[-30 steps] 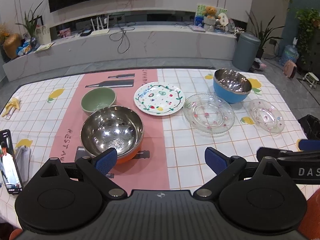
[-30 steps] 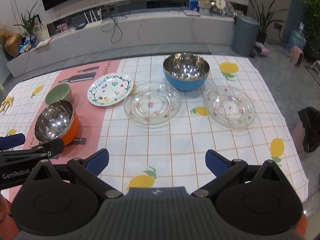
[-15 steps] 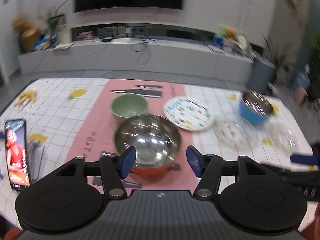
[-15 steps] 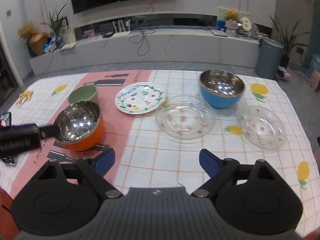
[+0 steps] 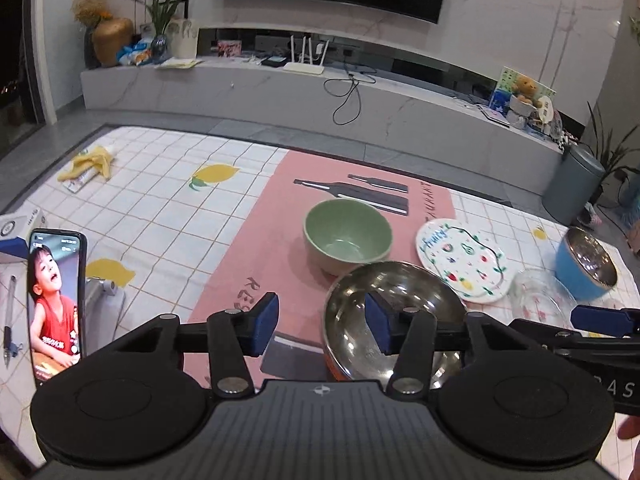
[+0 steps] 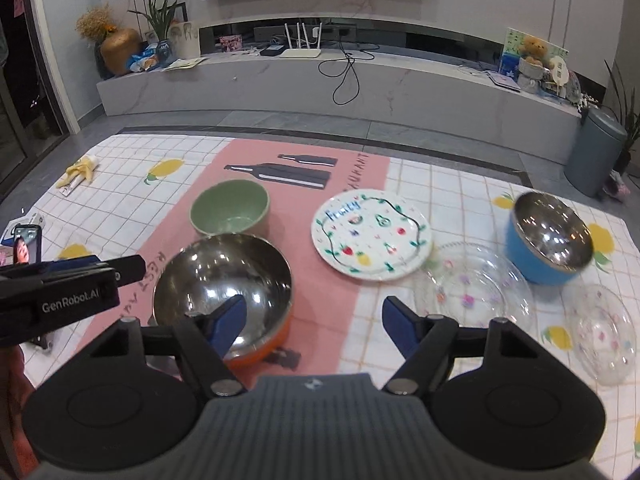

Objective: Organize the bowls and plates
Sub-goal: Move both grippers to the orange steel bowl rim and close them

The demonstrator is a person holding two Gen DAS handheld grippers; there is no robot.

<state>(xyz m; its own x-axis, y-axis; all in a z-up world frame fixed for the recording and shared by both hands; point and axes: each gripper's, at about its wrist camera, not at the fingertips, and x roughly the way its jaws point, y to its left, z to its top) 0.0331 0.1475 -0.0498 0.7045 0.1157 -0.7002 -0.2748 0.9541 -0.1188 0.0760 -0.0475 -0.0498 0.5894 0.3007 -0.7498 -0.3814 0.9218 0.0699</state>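
On the table stand an orange-sided steel bowl (image 6: 224, 280) (image 5: 396, 312), a green bowl (image 6: 229, 208) (image 5: 347, 235), a painted white plate (image 6: 372, 236) (image 5: 464, 264), a blue-sided steel bowl (image 6: 550, 240) (image 5: 586, 266) and two clear glass plates (image 6: 474, 292) (image 6: 604, 332). My left gripper (image 5: 322, 328) is open and empty above the orange bowl's left rim. My right gripper (image 6: 316, 328) is open and empty just right of that bowl.
A phone (image 5: 54, 304) with a video on it stands on a holder at the table's left edge. A banana peel (image 5: 86, 164) lies at the far left. A TV bench (image 6: 320, 80) and a grey bin (image 6: 594, 152) stand beyond the table.
Both grippers have swung left towards the orange bowl. The left gripper's fingers have come closer together, then widened a little. The dishes have not moved.
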